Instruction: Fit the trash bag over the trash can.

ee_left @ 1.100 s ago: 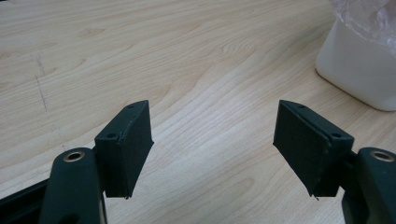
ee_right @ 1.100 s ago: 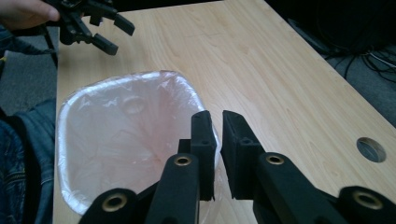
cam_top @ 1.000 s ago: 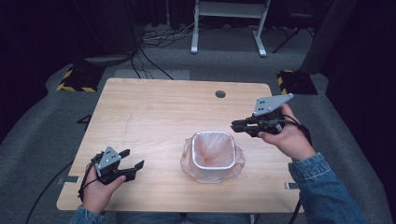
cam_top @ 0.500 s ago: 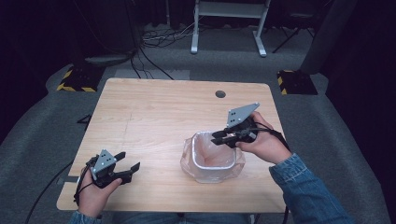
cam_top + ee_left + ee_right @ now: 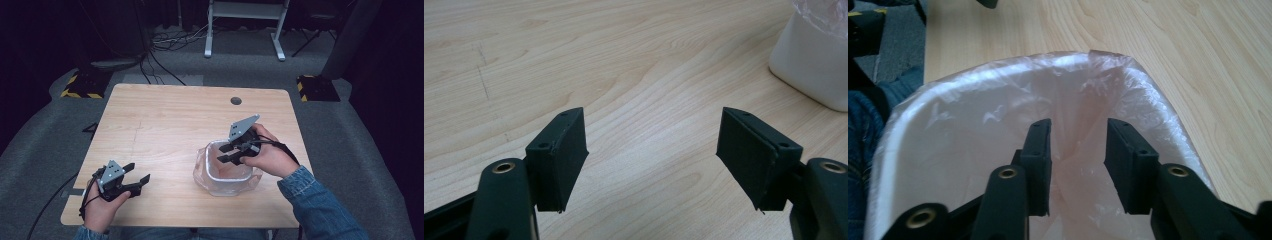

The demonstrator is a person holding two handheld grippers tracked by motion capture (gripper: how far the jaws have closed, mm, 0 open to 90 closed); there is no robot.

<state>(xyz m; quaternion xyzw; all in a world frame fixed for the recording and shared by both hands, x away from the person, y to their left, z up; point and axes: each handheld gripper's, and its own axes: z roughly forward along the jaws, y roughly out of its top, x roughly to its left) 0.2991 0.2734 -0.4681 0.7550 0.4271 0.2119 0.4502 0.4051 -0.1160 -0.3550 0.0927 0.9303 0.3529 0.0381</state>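
Note:
A small white bin (image 5: 206, 176) lined with a thin, pinkish clear plastic bag (image 5: 998, 105) stands at the front right of the wooden table (image 5: 165, 125). My right gripper (image 5: 226, 154) hangs over the bin's mouth, pointing into it. Its jaws have just been opening and stand partly apart above the crumpled bag (image 5: 227, 167), with nothing pressed between the pads (image 5: 1125, 160). My left gripper (image 5: 138, 175) rests at the table's front left, wide open and empty. In the left gripper view the bin (image 5: 814, 65) shows at the upper right, beyond that gripper (image 5: 651, 155).
A round cable hole (image 5: 236, 100) sits near the table's far edge. Bare wood spreads across the left and back of the table. Beyond it are grey carpet, loose cables (image 5: 165, 42) and a white metal frame (image 5: 245, 25).
My right gripper has moved left and down from the bin's far right side to over its mouth, and its jaws have parted. The left gripper has stayed put.

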